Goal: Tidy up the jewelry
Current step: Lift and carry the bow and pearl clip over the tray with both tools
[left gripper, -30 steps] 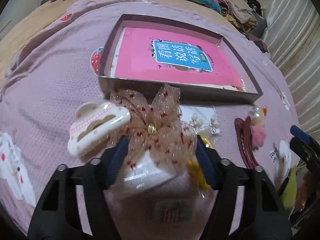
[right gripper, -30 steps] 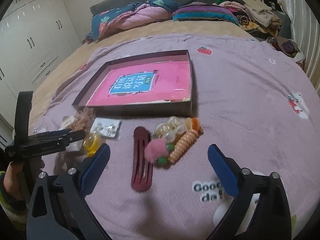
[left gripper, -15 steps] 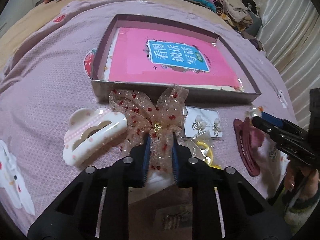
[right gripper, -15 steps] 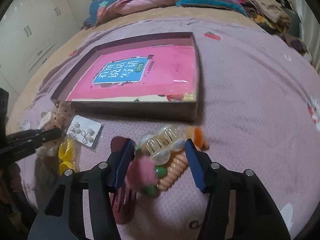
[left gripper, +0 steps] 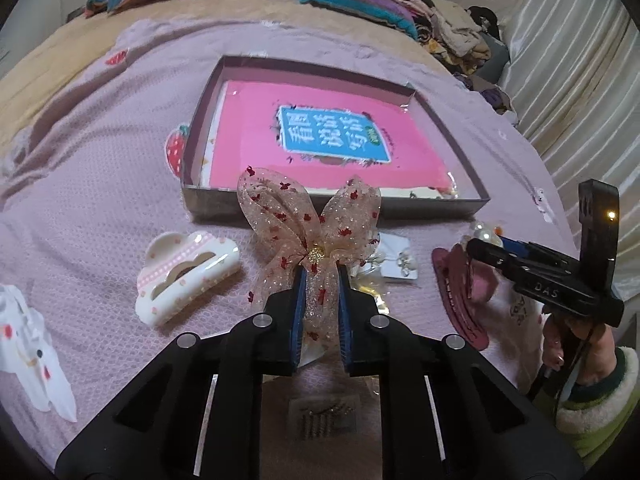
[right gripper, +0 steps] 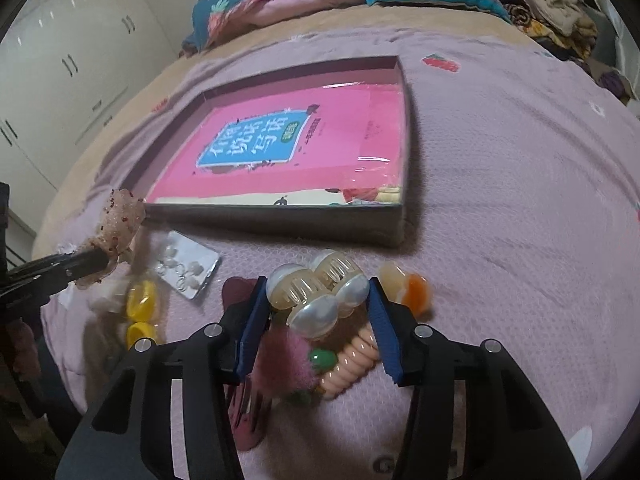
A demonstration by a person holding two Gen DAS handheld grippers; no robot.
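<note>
My left gripper (left gripper: pixel 319 280) is shut on a sheer bow (left gripper: pixel 308 216) with red dots and holds it raised in front of the shallow box (left gripper: pixel 192 148) that holds a pink book (left gripper: pixel 320 148). The bow also shows in the right wrist view (right gripper: pixel 120 220). My right gripper (right gripper: pixel 318 304) is closed on a pearl claw clip (right gripper: pixel 320 292), which looks raised a little above a peach coil hair tie (right gripper: pixel 348 364) and a pink pompom (right gripper: pixel 288 356). A white cloud claw clip (left gripper: pixel 184 276) lies left of the bow.
On the purple blanket lie an earring card (right gripper: pixel 188 268), yellow rings (right gripper: pixel 142 312), a maroon clip (left gripper: pixel 460 292), an orange and white clip (right gripper: pixel 408 288) and a white fabric piece (left gripper: pixel 28 340). Pillows and clothes are piled at the far end of the bed.
My left gripper shut on the bow and lifted it toward the box. My right gripper moved forward and closed around the pearl claw clip.
</note>
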